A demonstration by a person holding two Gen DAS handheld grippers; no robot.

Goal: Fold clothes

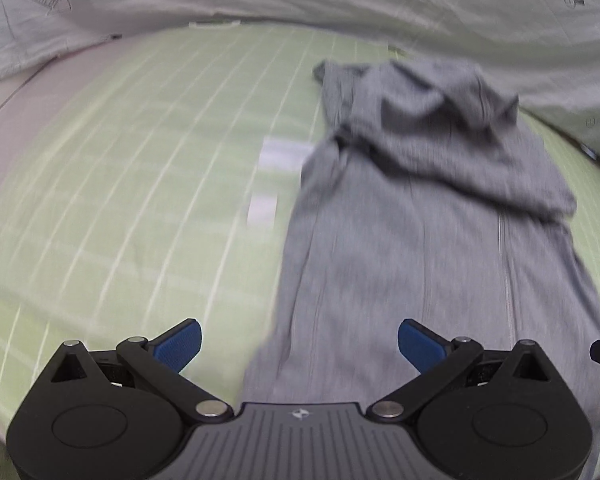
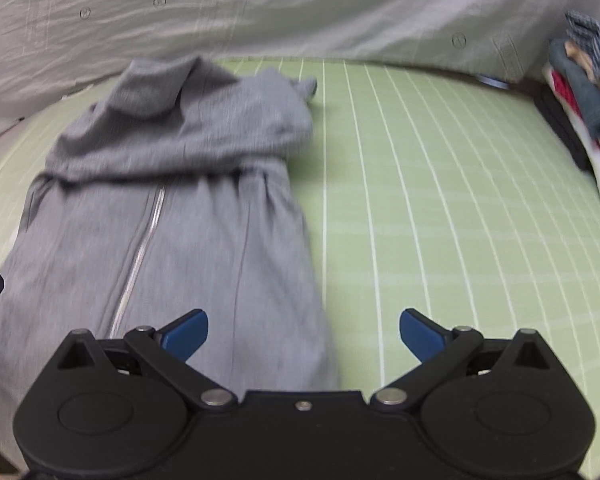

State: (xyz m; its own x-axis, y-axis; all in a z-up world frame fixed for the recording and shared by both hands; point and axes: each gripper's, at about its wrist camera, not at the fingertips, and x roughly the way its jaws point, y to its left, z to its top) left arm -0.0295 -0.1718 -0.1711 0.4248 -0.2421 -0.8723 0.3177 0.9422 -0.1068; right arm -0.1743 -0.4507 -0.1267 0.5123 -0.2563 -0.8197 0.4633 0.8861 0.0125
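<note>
A grey zip-up hoodie [image 1: 428,216] lies flat on the green striped bed sheet [image 1: 140,184], its hood and sleeves folded over the chest at the far end. In the right wrist view the hoodie [image 2: 172,208] fills the left half, its silver zipper [image 2: 140,256] running down the middle. My left gripper [image 1: 300,344] is open and empty, over the hoodie's near left edge. My right gripper [image 2: 304,334] is open and empty, over the hoodie's near right edge. Both views are blurred.
A white quilt with carrot prints [image 2: 300,12] lies along the far side of the bed; it also shows in the left wrist view [image 1: 380,0]. A stack of folded clothes [image 2: 580,104] sits at the far right. The green sheet [image 2: 440,200] stretches right of the hoodie.
</note>
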